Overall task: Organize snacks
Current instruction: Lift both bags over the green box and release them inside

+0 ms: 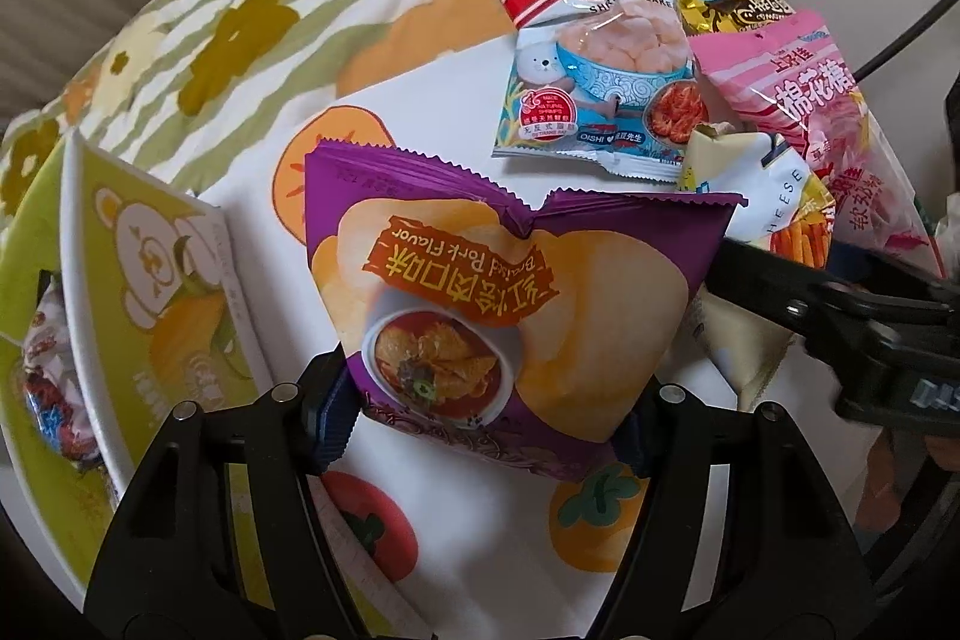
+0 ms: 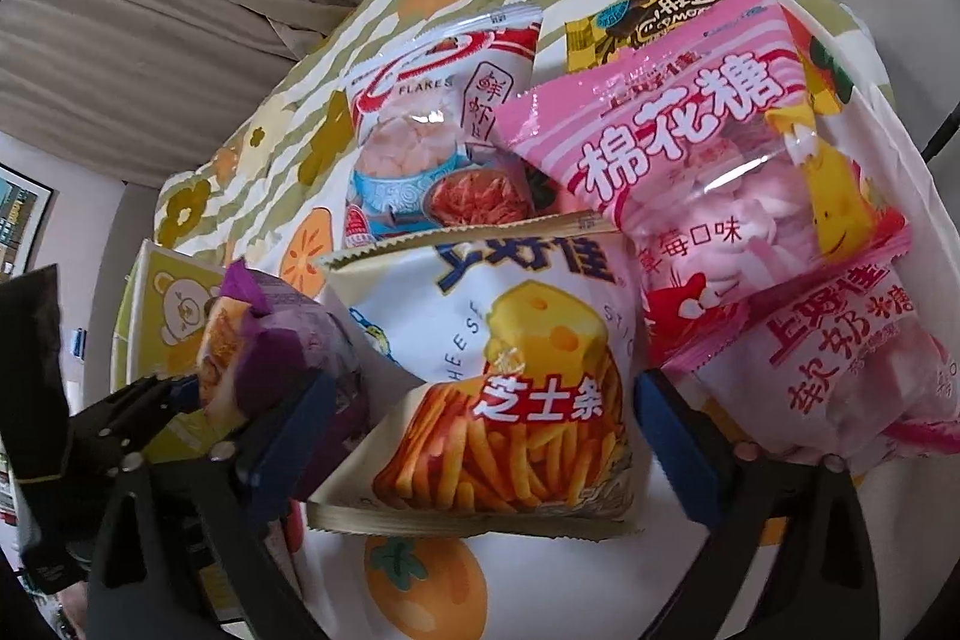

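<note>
The left gripper (image 1: 486, 418) is closed on the lower end of the purple chip bag (image 1: 510, 316), its blue pads pressing the bag from both sides; the bag occupies the centre of the left wrist view, printed upside down and apparently lifted clear of the worktop (image 1: 432, 100), which is covered by a fruit-print cloth. The green box (image 1: 120, 292) stands at the left edge of that view, with a wrapped snack visible inside it at far left. The right gripper (image 2: 480, 436) is wide open, its blue pads flanking the cheese stick bag (image 2: 510, 388) at lower centre of the right wrist view; contact with the bag is not evident. The remaining snacks lie beyond: the shrimp flakes bag (image 2: 432, 142) at upper centre, the pink marshmallow bag (image 2: 708, 172) at upper right overlapping a second pink bag (image 2: 840, 370) at right, and a yellow packet (image 2: 648, 22) partly hidden at top. Judged step: carry the purple chip bag leftward into the green box while the right gripper takes the cheese stick bag. Recommendations: keep the left grip firm but not crushing, as the bag is air-filled and the chips are fragile; clear the box wall before lowering; release only once the bag is inside. The right gripper should close across the lower body of the cheese stick bag, avoiding the pink bag just beside its right pad.
</note>
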{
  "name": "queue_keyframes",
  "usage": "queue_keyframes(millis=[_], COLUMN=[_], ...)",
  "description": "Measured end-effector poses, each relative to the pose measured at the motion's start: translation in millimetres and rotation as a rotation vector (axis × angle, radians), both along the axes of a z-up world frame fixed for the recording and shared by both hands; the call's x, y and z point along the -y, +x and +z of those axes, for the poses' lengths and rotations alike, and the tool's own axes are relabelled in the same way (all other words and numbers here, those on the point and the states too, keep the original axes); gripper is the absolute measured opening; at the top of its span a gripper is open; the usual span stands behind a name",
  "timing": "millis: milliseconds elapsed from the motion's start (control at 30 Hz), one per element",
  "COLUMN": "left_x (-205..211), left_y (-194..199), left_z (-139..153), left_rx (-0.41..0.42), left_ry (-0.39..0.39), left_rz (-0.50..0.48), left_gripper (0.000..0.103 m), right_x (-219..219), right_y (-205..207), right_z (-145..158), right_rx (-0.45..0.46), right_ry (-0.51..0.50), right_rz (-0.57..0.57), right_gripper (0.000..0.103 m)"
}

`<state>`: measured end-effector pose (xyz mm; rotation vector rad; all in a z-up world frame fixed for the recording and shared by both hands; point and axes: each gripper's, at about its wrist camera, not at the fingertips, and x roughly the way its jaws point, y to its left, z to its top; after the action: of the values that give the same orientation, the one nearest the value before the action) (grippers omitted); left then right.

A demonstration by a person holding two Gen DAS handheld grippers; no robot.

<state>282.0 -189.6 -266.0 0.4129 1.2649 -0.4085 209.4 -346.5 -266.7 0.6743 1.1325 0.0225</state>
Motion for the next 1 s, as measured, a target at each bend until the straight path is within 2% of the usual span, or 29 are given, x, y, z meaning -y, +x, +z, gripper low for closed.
queue_keyframes(millis=[67,200,300,500,667,1000], left_x=[-2,-5,-8,-10,-11,-38], left_y=[-2,-7,-12,-23,-33,-47], left_z=[2,5,10,22,41,116], left_rx=[0.002,0.009,0.014,0.029,0.054,0.171], left_ry=[-0.003,-0.003,-0.007,-0.031,-0.067,-0.182], left_rz=[0.003,0.004,0.001,-0.009,-0.028,-0.006], left_gripper=[0.064,0.064,0.064,0.064,0.064,0.064], right_x=[0,-5,-9,-19,-20,-32], right_y=[0,-6,-12,-29,-47,-60], right_z=[-6,-18,-14,-2,19,92], right_rx=[-0.013,-0.019,0.004,0.036,0.075,0.222], right_ry=[0.025,0.069,0.053,0.019,-0.026,-0.135], right_rz=[-0.003,0.003,0.022,0.024,0.024,0.047], right_gripper=[0.078,0.067,0.06,0.06,0.06,0.06])
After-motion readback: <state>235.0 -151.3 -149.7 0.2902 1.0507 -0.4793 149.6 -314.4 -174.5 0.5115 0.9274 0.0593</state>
